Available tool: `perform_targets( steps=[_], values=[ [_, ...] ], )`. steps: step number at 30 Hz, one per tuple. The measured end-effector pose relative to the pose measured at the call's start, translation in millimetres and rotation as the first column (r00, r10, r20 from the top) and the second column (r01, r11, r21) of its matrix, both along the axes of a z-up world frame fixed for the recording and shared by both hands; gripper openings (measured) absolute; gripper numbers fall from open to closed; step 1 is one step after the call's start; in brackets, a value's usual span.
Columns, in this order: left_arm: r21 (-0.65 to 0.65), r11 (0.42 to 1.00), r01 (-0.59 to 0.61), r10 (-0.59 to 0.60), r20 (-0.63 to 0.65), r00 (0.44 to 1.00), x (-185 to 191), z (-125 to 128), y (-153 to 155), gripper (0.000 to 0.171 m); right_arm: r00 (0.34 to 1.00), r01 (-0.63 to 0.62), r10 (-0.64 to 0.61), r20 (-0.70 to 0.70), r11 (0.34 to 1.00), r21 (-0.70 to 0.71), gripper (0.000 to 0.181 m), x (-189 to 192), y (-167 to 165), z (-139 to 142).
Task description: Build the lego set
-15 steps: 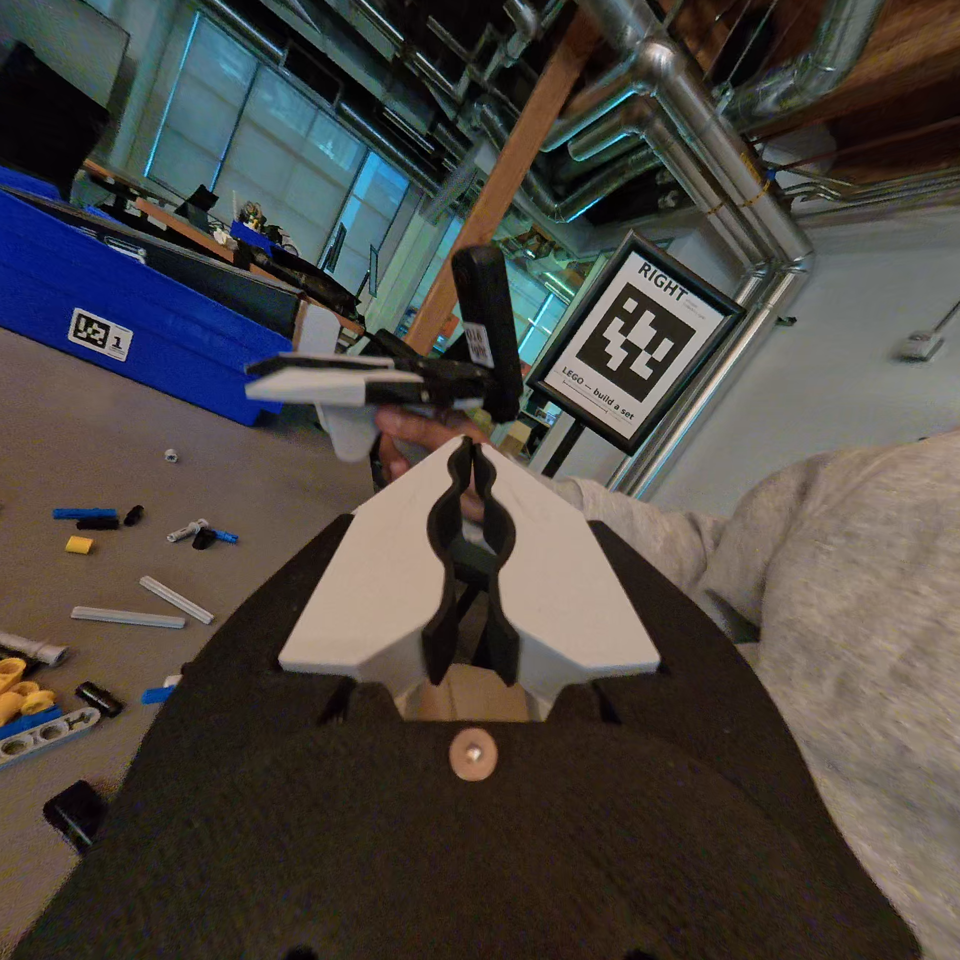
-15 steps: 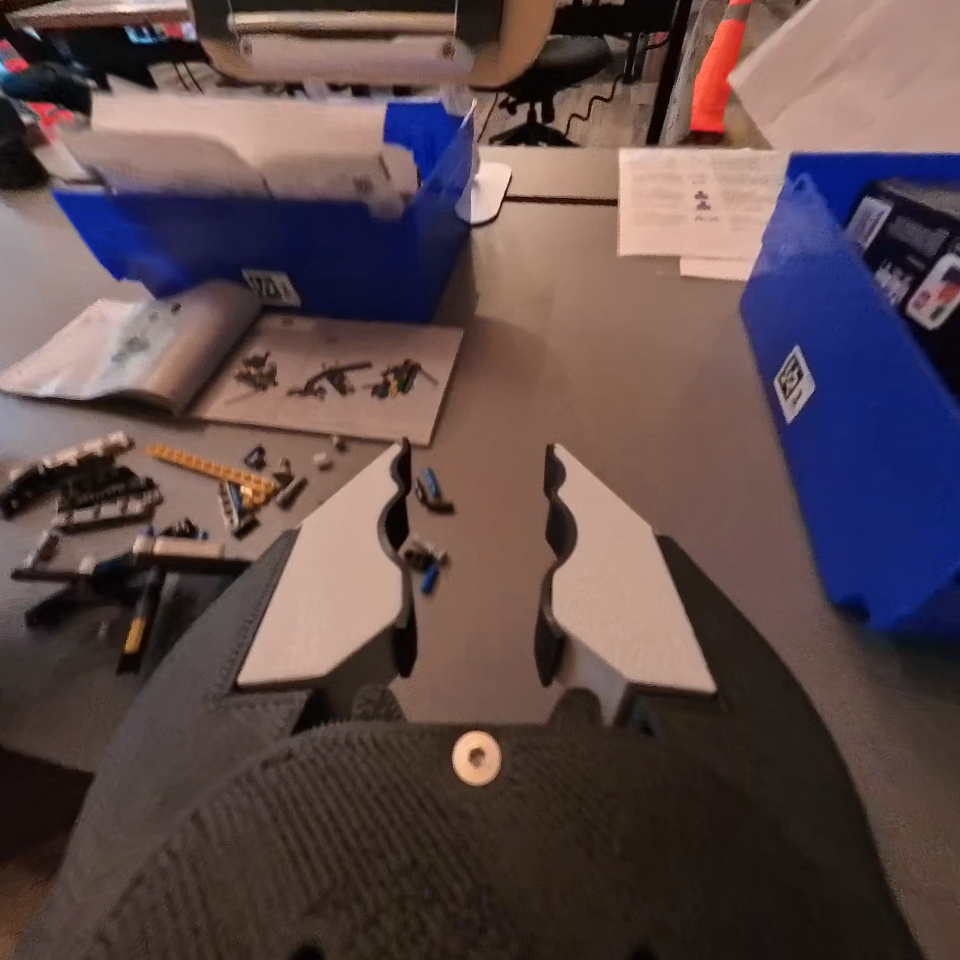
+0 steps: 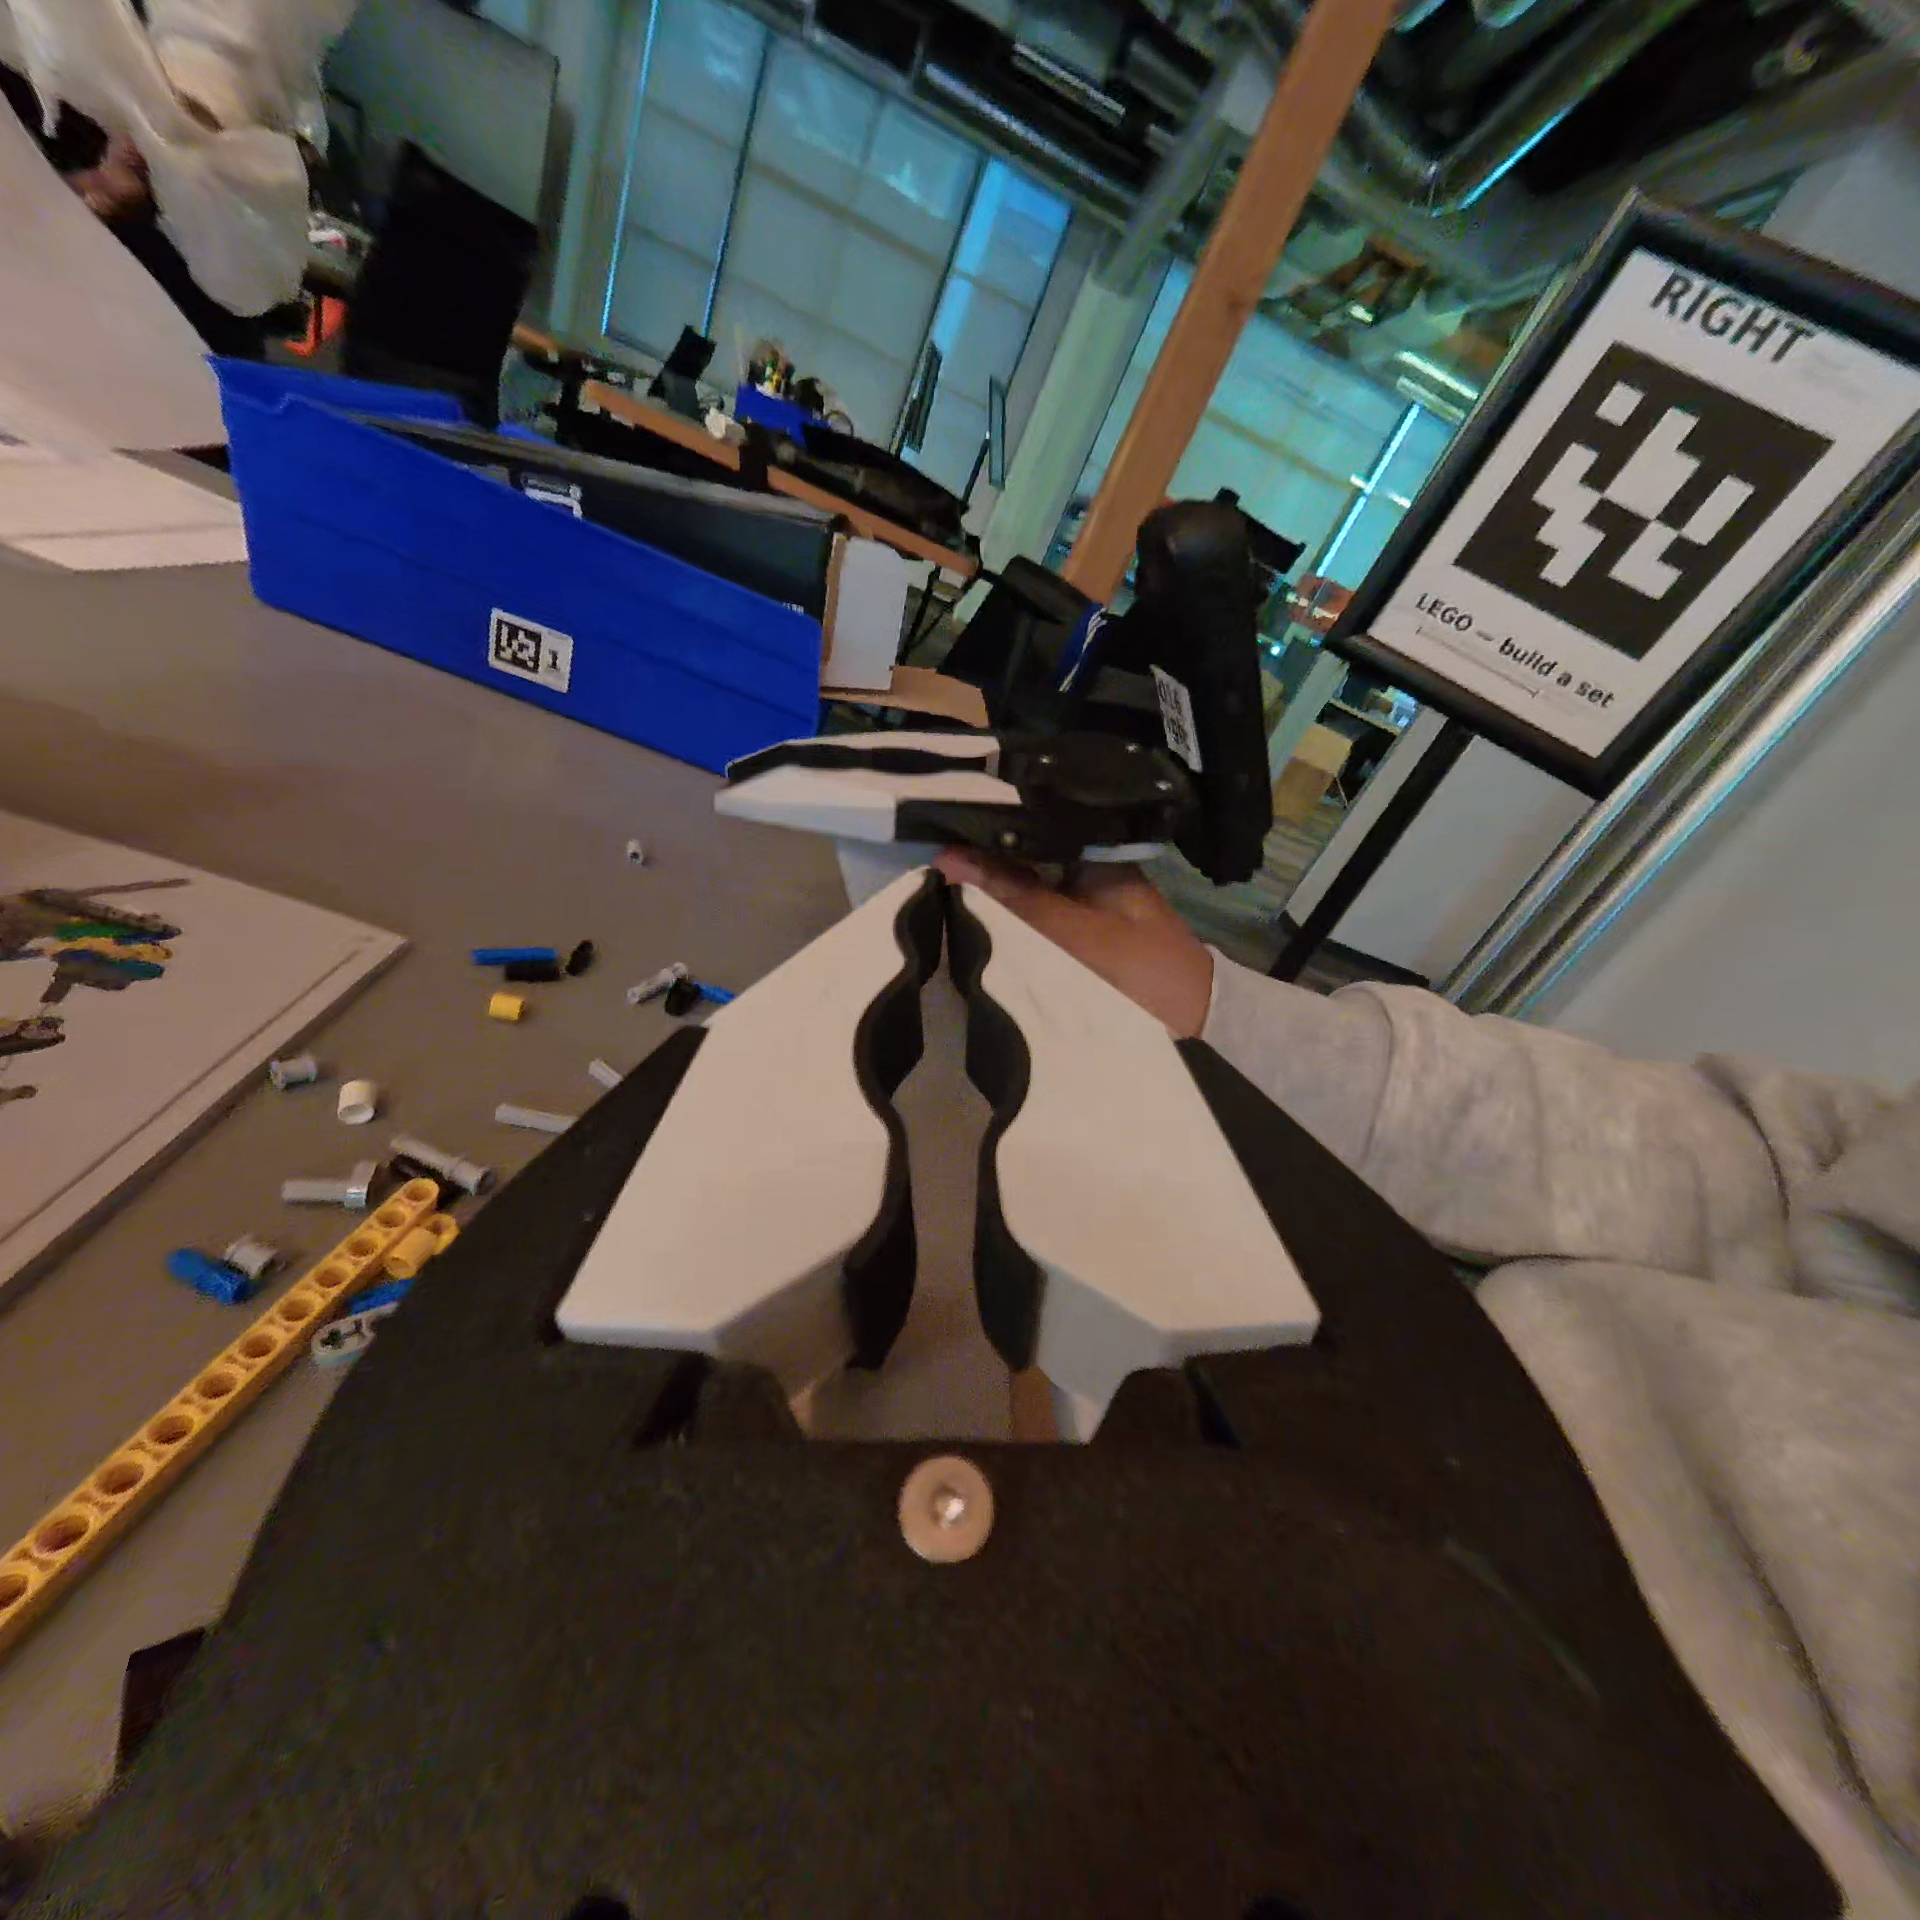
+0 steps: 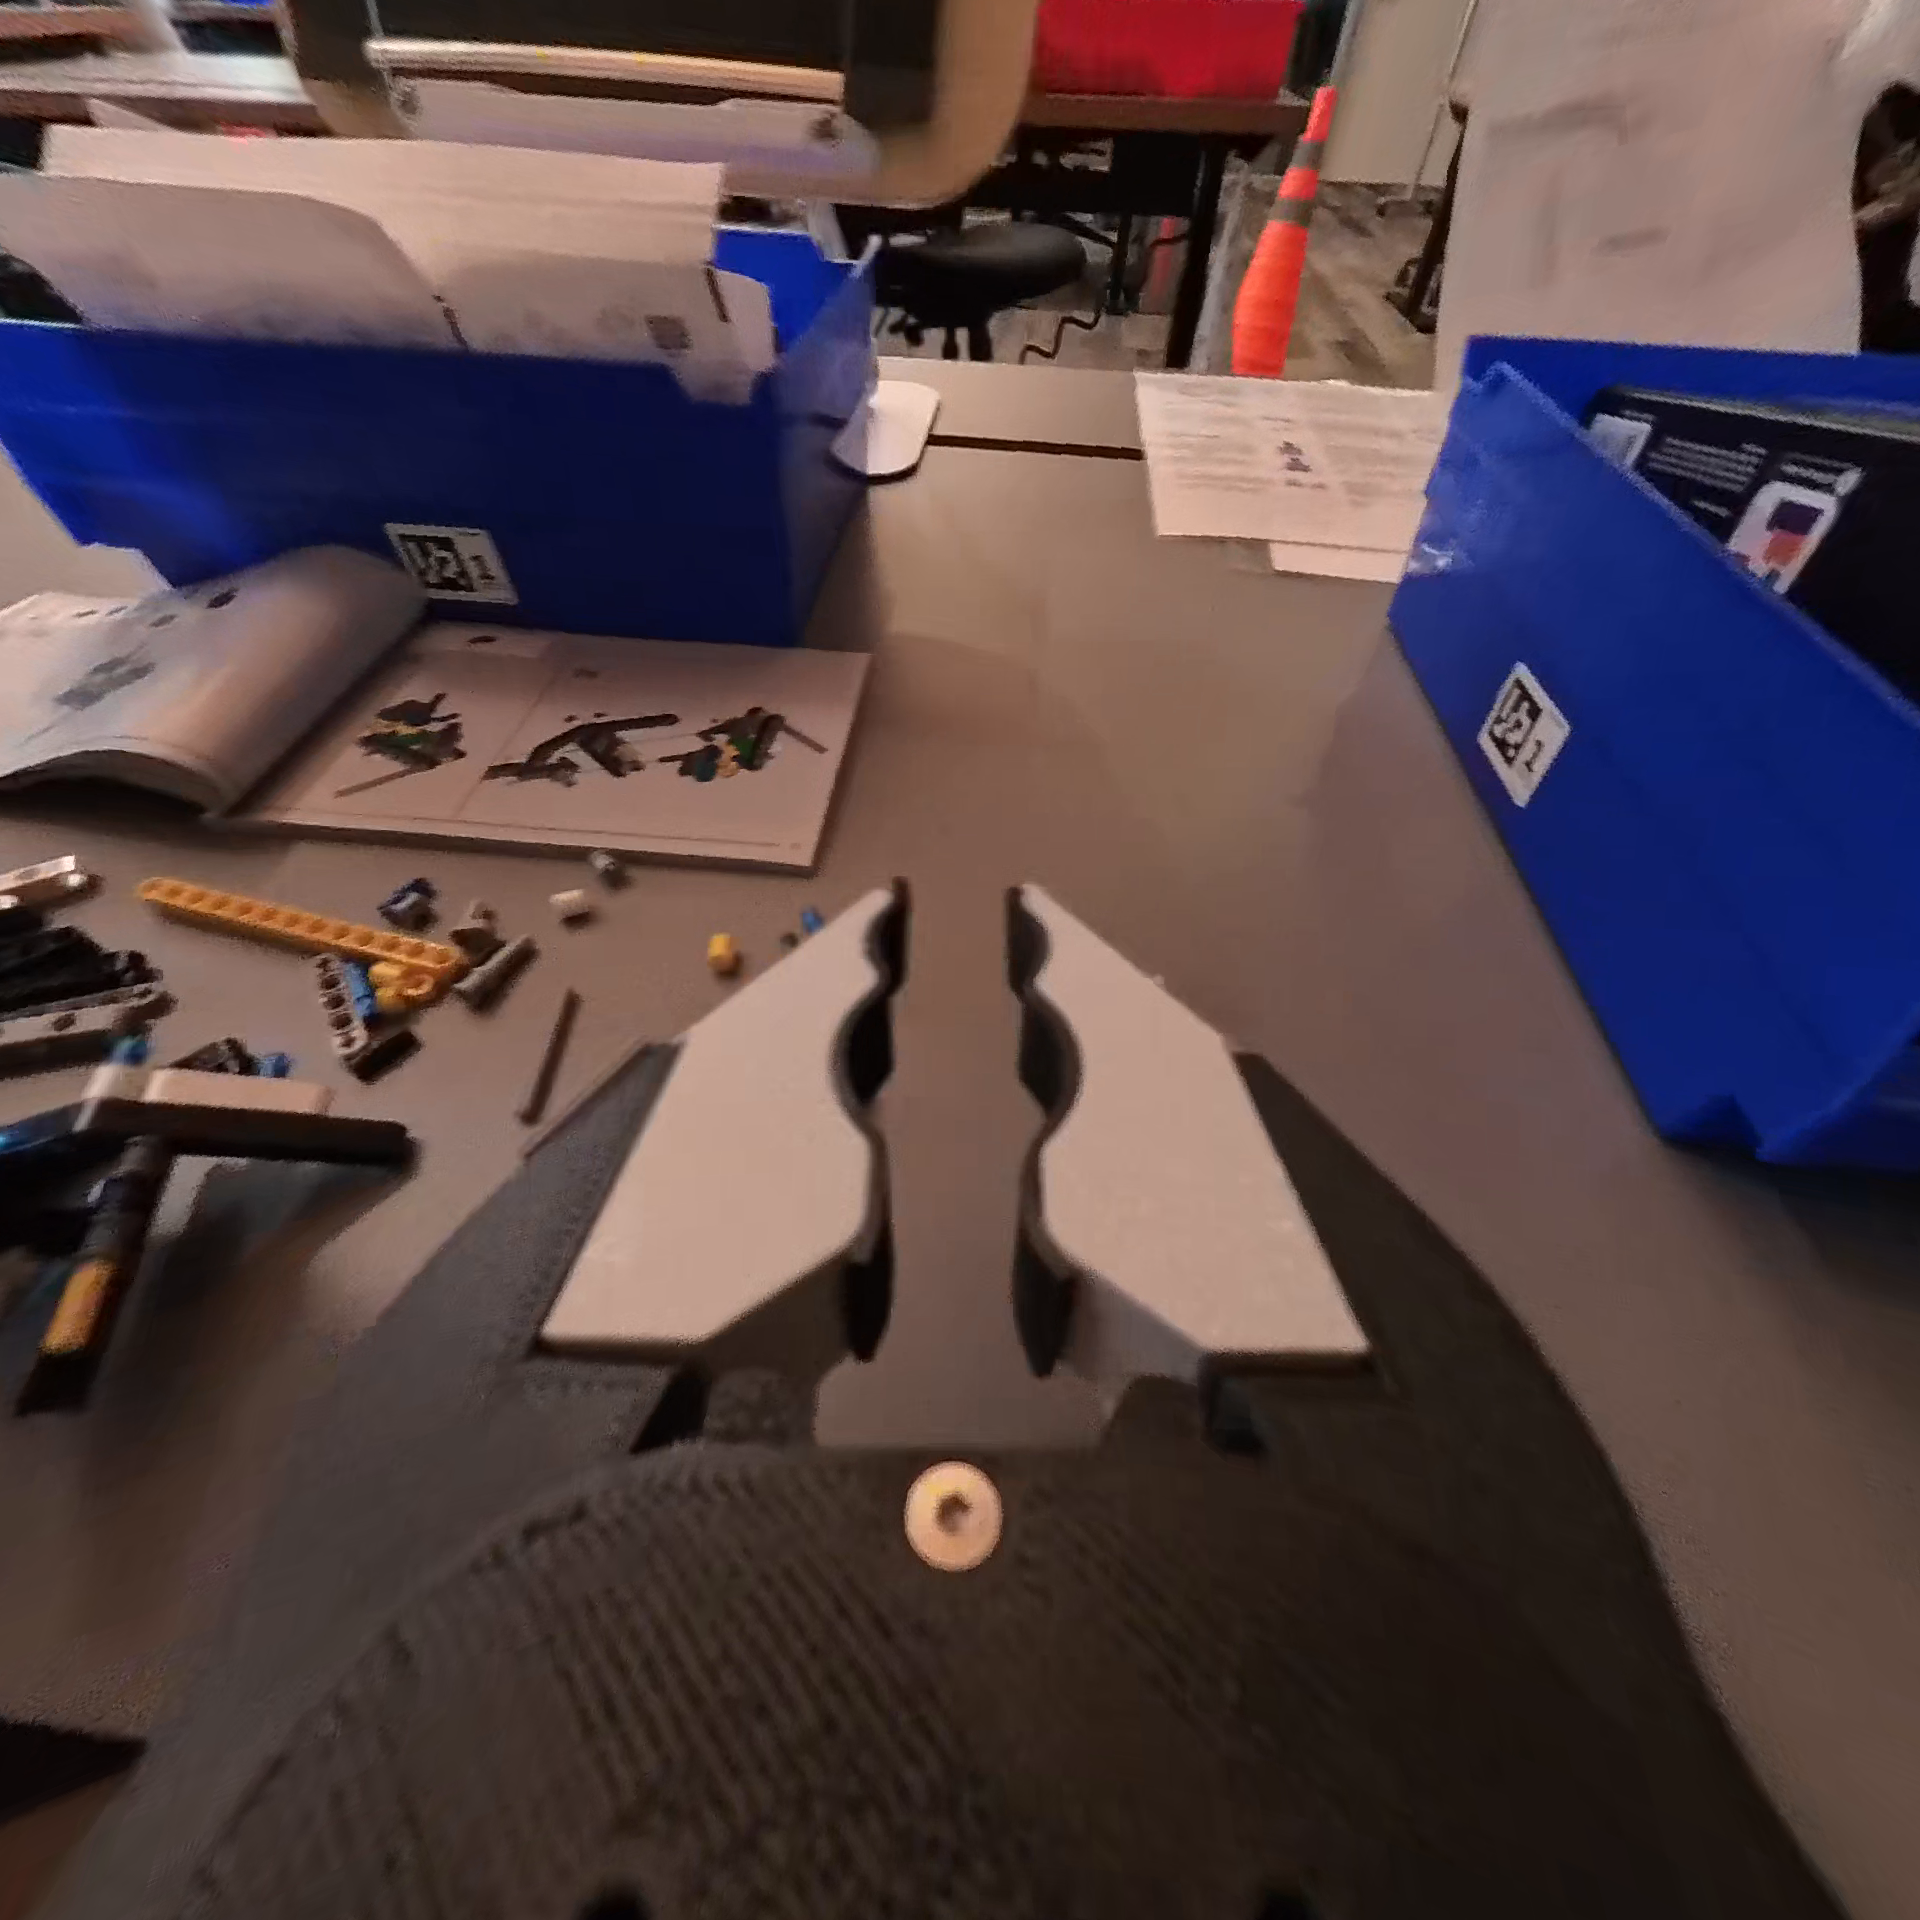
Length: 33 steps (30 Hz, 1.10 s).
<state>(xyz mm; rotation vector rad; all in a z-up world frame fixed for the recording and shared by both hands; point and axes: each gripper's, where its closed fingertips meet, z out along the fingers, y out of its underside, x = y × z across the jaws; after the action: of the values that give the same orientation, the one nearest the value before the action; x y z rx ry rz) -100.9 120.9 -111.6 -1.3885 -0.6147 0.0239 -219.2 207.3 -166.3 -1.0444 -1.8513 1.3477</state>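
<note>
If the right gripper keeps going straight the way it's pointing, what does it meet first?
Probably bare table: the right gripper, open and empty, points down the clear strip between the open instruction booklet and the right blue bin. Depth is uncertain.

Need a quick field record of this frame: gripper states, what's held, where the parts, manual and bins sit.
left gripper: tips nearly touching, nothing between them
right gripper: open, empty, above the table
yellow beam: flat on table, left of right gripper, among loose small parts
instruction booklet: open, flat, in front of the left blue bin
right blue bin: at table's right side, holds a dark box
assembly: none in either gripper
</note>
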Motion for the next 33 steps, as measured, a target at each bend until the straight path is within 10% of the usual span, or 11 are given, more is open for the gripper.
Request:
perform_targets(
  steps=[16,33],
  values=[
    [-0.112,0.994,-0.009,0.008,-0.007,1.0,7.3,-19.5,28.3,0.0,0.96,-0.058,0.009,0.279,0.985,0.165,0.0,-19.8,2.3,-54.8],
    [-0.133,0.987,-0.088,0.092,0.024,0.995,-5.9,-21.8,18.0,0.0,0.955,-0.013,-0.083,0.284,0.947,0.322,0.0,-24.0,7.8,-69.2]
  ],
)
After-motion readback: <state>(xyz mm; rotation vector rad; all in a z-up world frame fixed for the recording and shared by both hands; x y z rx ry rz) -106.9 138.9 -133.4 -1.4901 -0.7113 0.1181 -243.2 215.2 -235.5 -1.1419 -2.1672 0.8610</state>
